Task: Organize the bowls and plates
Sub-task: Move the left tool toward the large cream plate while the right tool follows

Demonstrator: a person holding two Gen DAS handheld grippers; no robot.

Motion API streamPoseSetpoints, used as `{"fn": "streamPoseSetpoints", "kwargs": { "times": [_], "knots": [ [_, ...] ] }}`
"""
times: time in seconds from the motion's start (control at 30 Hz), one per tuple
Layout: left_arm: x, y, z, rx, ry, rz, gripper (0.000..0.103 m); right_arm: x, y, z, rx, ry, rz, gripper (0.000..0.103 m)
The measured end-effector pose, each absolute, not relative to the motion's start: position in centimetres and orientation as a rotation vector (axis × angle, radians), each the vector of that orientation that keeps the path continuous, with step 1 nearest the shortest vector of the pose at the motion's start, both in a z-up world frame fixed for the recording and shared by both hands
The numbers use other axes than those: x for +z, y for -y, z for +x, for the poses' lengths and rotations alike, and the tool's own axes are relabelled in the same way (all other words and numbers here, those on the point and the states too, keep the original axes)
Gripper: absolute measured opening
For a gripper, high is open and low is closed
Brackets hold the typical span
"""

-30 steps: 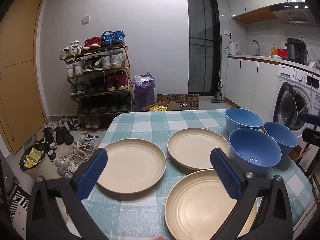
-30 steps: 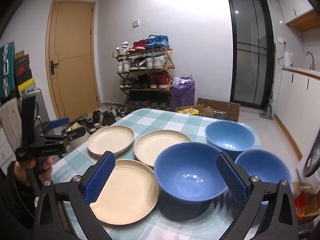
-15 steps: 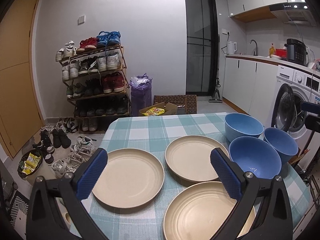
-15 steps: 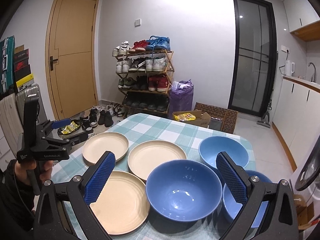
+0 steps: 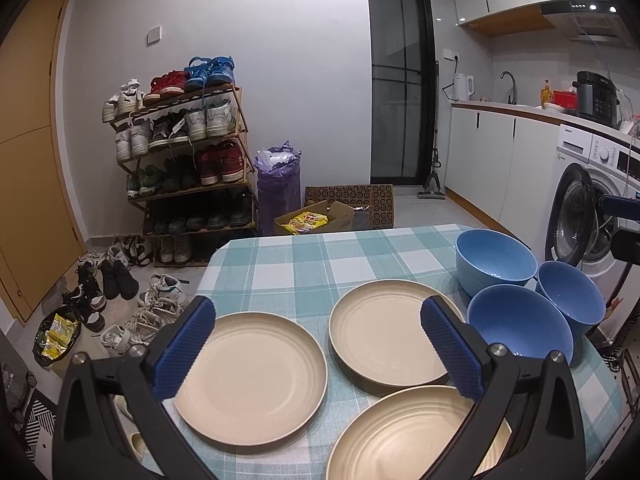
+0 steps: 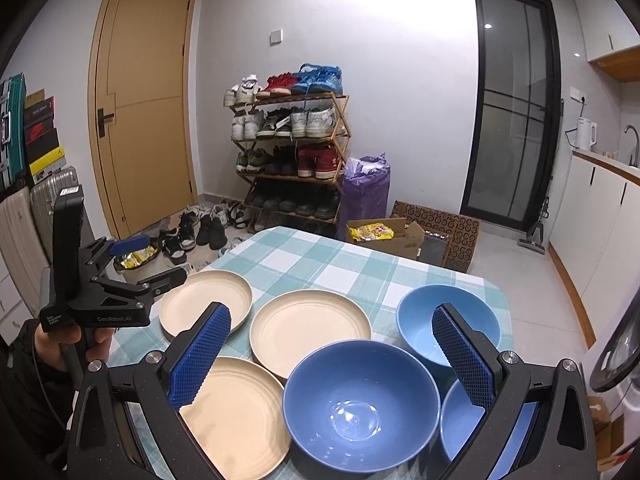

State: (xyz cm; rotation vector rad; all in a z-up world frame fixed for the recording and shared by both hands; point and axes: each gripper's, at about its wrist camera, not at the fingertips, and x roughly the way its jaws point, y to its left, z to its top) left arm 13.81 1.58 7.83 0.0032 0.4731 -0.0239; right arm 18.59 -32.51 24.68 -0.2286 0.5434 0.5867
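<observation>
Both sets of tongs stood apart and empty. The left tongs [image 5: 316, 344] hung above the near edge of the table, their blue ribbed pads [image 5: 184, 346] framing the left plate [image 5: 252, 372]. The right tongs [image 6: 332, 356] hung likewise over the near bowl [image 6: 362, 404], with nothing between their pads.

Nothing appeared to be stacked yet, so the step in hand was judged to be the first pick. To do it well, the left tongs would likely need to come in low and flat, one pad under the raised rim of a plate and one over it, since a shallow plate offers little else to bite. The right tongs would best take a bowl by its wall, one pad inside and one outside, and lift straight so the neighbours are not knocked.

Three round plates lay on the table: the left plate, the far plate [image 5: 394, 332] and the near plate [image 5: 416, 436], all cream, matte, with faint rings in the base and a low upturned rim. The near and far plates looked to be touching or nearly so. Three blue bowls crowded the right edge: the near bowl, the far bowl [image 6: 444, 320] and a third bowl [image 6: 464, 420] partly hidden by the right tongs. They were deep, smooth and glossy; the near one showed a bright reflection in its bottom. A teal and white checked cloth [image 5: 316, 256] covered the table and could slip under a dragged plate.
</observation>
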Motion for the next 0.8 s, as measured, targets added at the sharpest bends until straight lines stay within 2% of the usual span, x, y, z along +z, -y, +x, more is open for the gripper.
{"fn": "streamPoseSetpoints", "kwargs": {
  "times": [0.8],
  "knots": [
    [4.1, -1.7, 19.4, -0.062, -0.612, -0.038, 0.103, 21.4, 28.9, 27.7, 0.617, -0.764, -0.22, 0.103]
  ]
}}
